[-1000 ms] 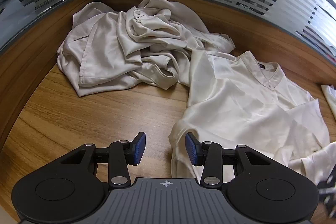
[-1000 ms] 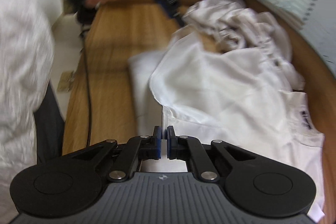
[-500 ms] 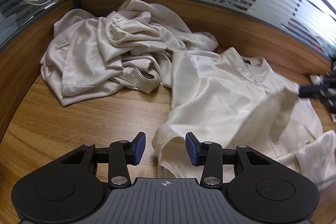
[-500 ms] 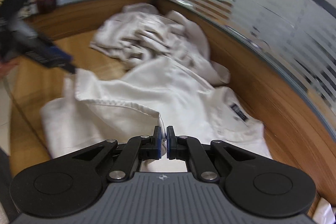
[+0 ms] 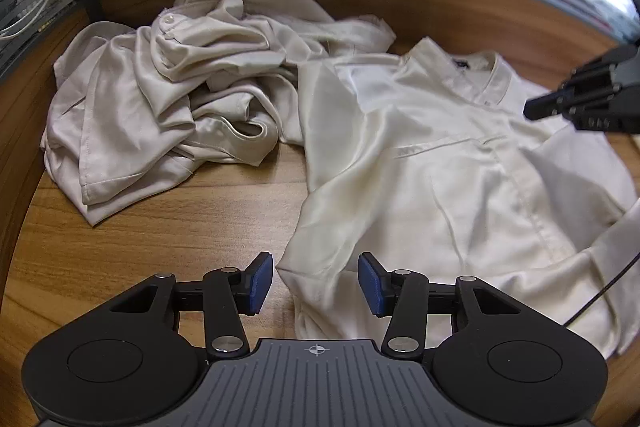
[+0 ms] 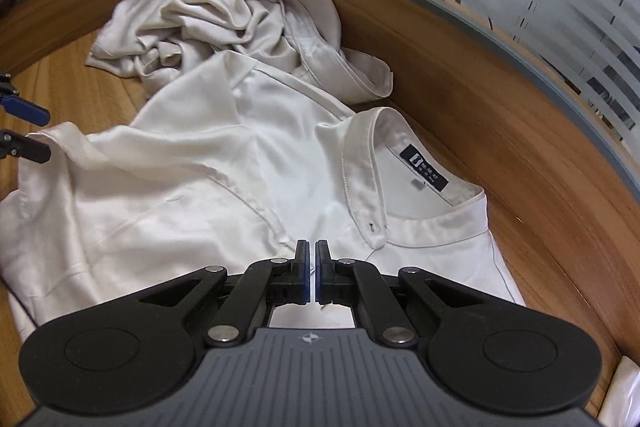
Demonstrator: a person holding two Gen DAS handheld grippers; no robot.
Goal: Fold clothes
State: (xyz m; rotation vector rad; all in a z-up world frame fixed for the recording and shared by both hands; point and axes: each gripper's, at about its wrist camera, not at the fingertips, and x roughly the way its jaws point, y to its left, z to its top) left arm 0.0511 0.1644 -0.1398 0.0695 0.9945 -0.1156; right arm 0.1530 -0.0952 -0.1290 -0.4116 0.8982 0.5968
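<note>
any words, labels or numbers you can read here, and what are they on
Dark neck label inside the collar of the spread white shirt: a white logo and a row of characters, too small to read.
Same label in the left wrist view: only a dark patch, unreadable.
Nothing else in view carries any text.

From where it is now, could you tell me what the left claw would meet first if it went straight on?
Most likely the near sleeve edge of the white shirt, which already lies between the opening left claw.
</note>
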